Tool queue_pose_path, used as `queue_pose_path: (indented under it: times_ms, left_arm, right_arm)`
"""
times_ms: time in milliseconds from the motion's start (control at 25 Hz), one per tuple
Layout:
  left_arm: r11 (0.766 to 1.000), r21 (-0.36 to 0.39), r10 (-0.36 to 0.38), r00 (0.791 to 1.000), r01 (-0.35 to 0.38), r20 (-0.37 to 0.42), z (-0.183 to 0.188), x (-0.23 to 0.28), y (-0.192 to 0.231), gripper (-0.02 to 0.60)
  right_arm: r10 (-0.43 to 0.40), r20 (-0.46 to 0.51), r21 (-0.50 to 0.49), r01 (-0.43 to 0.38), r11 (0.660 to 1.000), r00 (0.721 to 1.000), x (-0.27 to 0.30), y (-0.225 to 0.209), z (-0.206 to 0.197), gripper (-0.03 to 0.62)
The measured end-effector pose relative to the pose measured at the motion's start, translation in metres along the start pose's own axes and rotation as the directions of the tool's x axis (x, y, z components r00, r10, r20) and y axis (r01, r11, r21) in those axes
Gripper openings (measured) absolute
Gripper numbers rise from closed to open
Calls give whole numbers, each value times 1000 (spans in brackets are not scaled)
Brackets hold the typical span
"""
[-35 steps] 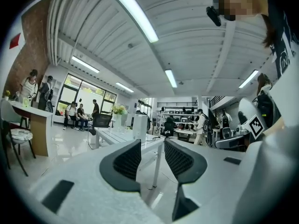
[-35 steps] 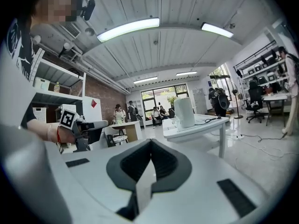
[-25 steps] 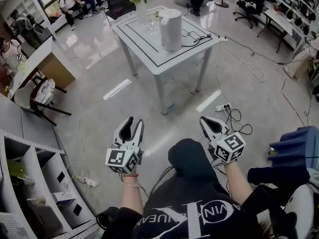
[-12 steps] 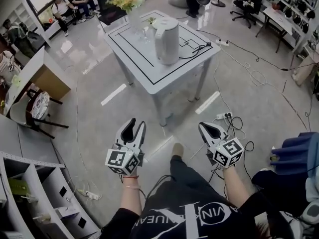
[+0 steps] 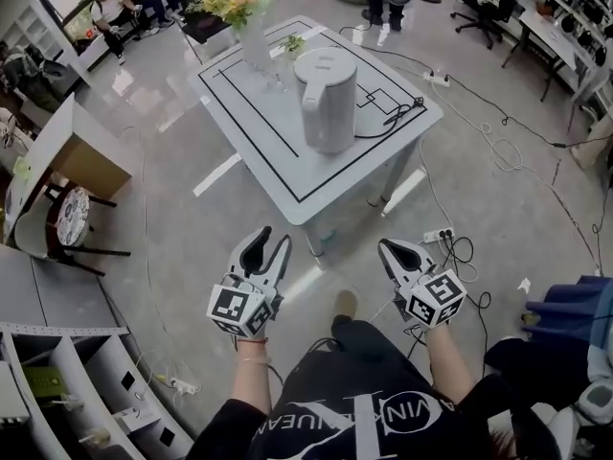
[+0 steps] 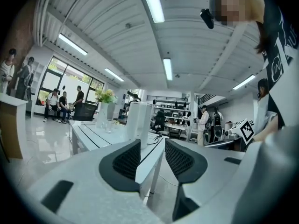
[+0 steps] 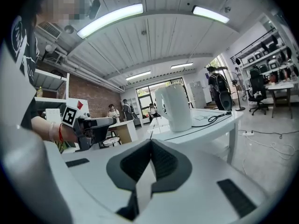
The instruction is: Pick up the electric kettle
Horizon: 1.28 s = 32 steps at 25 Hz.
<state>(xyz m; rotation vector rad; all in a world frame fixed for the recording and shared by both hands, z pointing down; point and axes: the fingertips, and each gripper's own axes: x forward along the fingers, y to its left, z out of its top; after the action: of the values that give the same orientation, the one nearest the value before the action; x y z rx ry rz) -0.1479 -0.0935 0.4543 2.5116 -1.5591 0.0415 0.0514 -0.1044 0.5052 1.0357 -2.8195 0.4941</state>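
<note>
The white cylindrical electric kettle [image 5: 328, 99] stands upright on the pale bench [image 5: 316, 175], well ahead. The left tool [image 5: 269, 241] is spread and empty, likely readied for grasping; the right tool [image 5: 393, 248] is pressed together.

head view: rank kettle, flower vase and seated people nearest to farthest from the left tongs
From the left tongs:
1. kettle, middle of the table, ahead and slightly right
2. flower vase, at the table's far side
3. seated people, far back at upper left
</note>
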Motion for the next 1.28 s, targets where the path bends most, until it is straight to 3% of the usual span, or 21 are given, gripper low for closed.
queue_pose_path:
  times_ms: [240,720,920,1080,1280]
  left_arm:
    - [999,-7,-53,998,53,-24,3,64,26,138]
    - [978,35,-205,977,207,-50,28,133,36,164]
    - [941,84,-325,945,328,-43,54,172,43,187]
    - [897,100,-426,902,431,-67,69,202,46,209]
    - [856,87,-504,860,510,-82,74,230,49,209]
  right_arm:
    - [19,-30,18,-18,1000,999,56,-38,10,-3]
    - [59,-62,43,-57,997,996,117,-59,21,-3]
    - [-13,-46,57,15,998,999,133,-75,31,-3]
    - [-72,-38,92,75,993,997,145,-83,39,-3]
    - [-112,-50,112,117,987,992,164,-91,39,-3]
